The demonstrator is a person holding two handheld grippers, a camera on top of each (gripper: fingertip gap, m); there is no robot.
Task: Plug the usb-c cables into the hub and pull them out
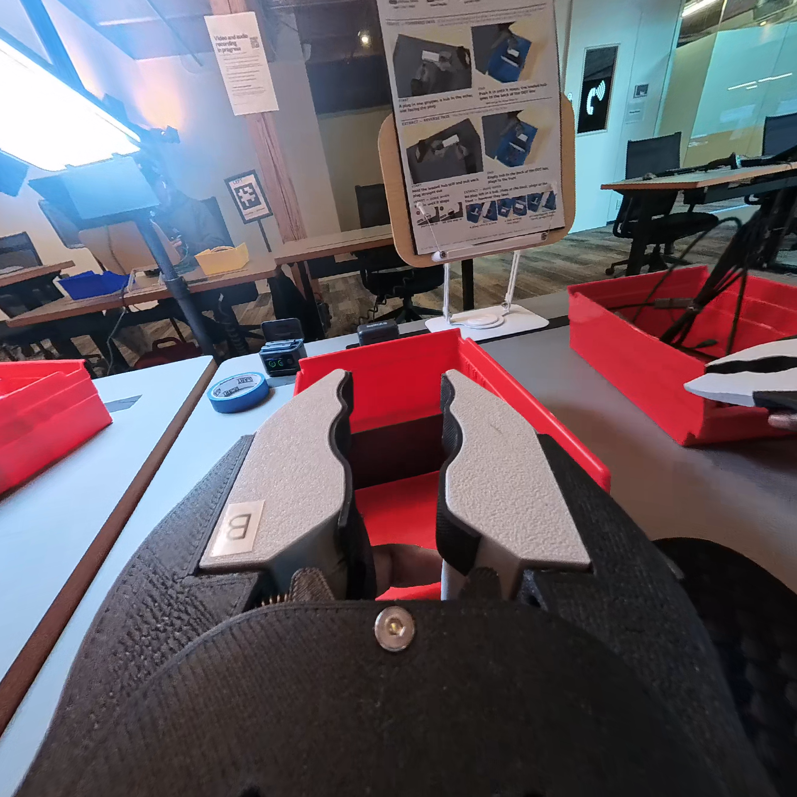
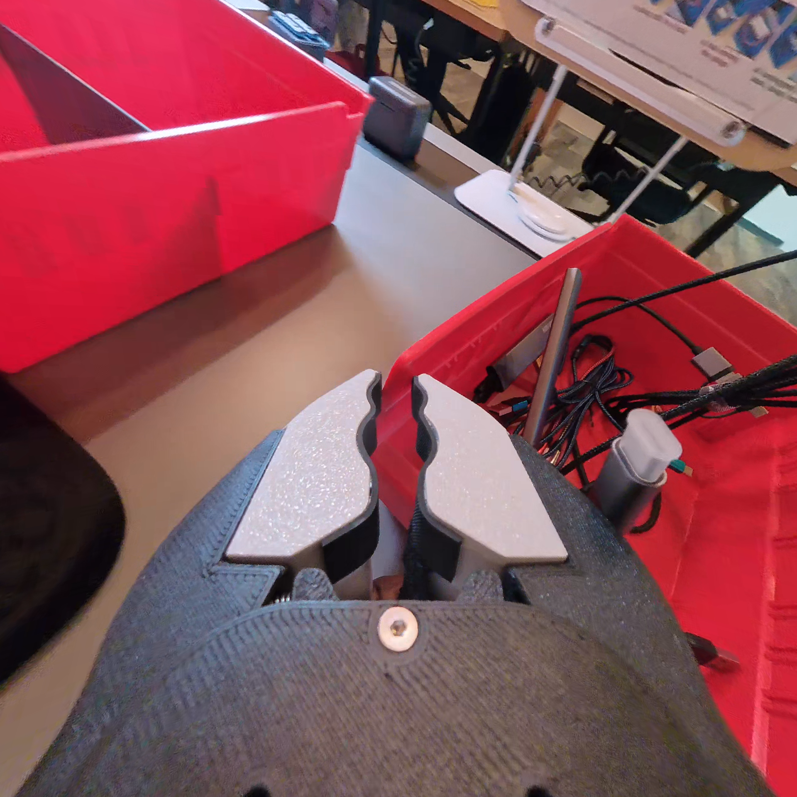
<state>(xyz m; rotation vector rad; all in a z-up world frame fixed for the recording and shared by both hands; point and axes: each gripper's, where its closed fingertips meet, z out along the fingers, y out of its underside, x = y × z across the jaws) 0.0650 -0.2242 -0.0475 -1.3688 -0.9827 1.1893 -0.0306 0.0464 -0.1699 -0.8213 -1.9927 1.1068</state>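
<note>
- Far left of the left wrist view: a red bin [image 1: 47, 414] on the pale table [image 1: 142, 496], only partly in frame.
- Blue tape roll [image 1: 238, 391] lies flat on that table, just left of the middle bin.
- Left gripper [image 1: 396, 388] hovers over the middle red bin [image 1: 401, 384]; jaws parted with a clear gap, nothing between them. Red bin floor and a dark divider show through the gap.
- Behind the bin: a small black case [image 1: 280, 347] with lit indicators, and a document stand [image 1: 478, 129] carrying a printed sheet.
- Right of that, on the dark table [image 1: 582, 453], a third red bin [image 1: 673, 345] with dark cables rising from it.
- Right gripper [image 2: 396, 396] sits at the near left rim of this right-hand bin [image 2: 733, 539]. Jaws narrowly apart; a dark braided cable seems to run low between them, but whether it is clamped cannot be told.
- Inside the bin: a slim grey hub [image 2: 554, 353] standing on edge against the left wall, a tangle of usb-c cables [image 2: 591, 388] beside it, and a grey adapter with a pale cap [image 2: 638, 465] nearer the camera.
</note>
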